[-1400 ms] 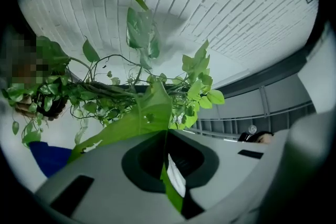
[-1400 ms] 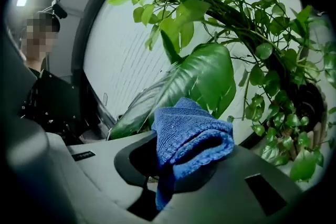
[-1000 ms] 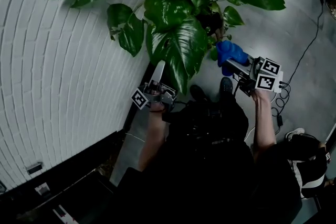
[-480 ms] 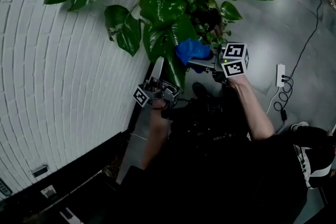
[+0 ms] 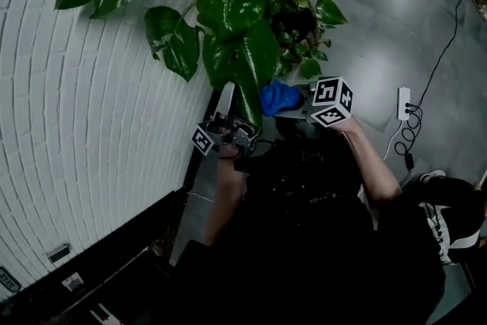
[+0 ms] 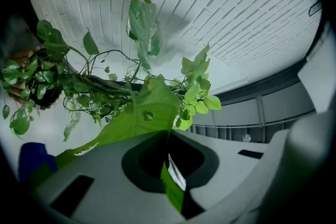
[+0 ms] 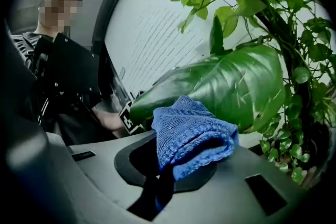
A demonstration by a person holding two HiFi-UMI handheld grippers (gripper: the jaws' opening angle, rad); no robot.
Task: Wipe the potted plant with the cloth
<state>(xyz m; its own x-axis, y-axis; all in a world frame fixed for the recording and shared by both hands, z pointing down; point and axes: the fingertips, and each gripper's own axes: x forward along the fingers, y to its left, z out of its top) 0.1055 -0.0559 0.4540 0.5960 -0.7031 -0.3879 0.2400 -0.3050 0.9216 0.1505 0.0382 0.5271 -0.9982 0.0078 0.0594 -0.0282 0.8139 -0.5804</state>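
The grey concrete floor (image 5: 380,42) carries a white power strip (image 5: 403,103) beside a coiled black cable (image 5: 409,135).

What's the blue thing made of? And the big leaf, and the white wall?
Blue cloth: soft knitted or terry fabric, judging by its ribbed, looped weave.
Big leaf: looks like living plant, glossy with veins, though it could be fake.
Wall: white-painted brick, matte, with mortar lines showing.
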